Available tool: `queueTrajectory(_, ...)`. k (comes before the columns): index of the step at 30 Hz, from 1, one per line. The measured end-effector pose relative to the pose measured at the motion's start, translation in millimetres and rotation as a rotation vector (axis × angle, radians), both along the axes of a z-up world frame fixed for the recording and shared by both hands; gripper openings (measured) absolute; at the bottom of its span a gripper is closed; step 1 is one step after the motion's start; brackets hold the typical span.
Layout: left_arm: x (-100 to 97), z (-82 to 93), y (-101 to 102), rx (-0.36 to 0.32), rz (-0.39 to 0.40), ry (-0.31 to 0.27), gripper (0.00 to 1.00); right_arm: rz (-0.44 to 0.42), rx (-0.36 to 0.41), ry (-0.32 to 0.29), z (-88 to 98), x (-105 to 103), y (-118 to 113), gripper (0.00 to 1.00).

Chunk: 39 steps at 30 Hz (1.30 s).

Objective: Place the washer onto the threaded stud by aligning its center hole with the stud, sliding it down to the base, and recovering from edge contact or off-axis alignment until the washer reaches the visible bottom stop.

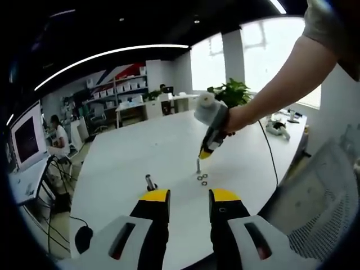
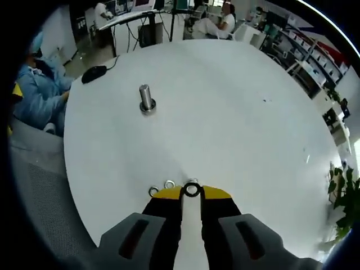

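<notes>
The threaded stud (image 2: 147,99) stands upright on the white table (image 2: 236,112), with a ring at its base. My right gripper (image 2: 192,193) is shut on a dark washer (image 2: 192,190), which sits between its yellow tips. It is low over the table, well short of the stud. Several loose washers (image 2: 169,184) lie just past the tips. In the left gripper view the stud (image 1: 150,183) is just ahead of my open, empty left gripper (image 1: 189,197). A hand there holds the right gripper (image 1: 201,156) pointing down over the loose washers (image 1: 202,179).
A black mouse (image 2: 94,73) lies near the table's far edge, and a person in blue (image 2: 34,84) sits beside it. A mesh chair back (image 1: 326,191) stands at the table's right. A cable (image 1: 270,152) crosses the table, and a plant (image 1: 230,93) stands behind it.
</notes>
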<state>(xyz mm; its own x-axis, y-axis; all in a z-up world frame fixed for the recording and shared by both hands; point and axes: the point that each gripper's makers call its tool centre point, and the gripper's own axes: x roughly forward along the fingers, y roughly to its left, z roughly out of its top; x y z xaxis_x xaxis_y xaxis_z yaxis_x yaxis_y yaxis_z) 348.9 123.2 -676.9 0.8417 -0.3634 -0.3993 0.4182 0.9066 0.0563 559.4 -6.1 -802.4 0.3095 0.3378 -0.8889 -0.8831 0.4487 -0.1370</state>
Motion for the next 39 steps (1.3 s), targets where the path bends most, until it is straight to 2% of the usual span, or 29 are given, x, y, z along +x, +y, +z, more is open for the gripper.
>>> queueTrajectory(22, -0.4, -2.5, -1, 0.005, -0.004, 0.011, 0.25, 0.049, -0.081, 0.040, -15.0, 7, 3, 0.13)
queueTrajectory(39, -0.4, -3.9, 0, 0.012, 0.000, 0.016, 0.25, 0.037, -0.079, 0.059, -22.5, 6, 1, 0.14)
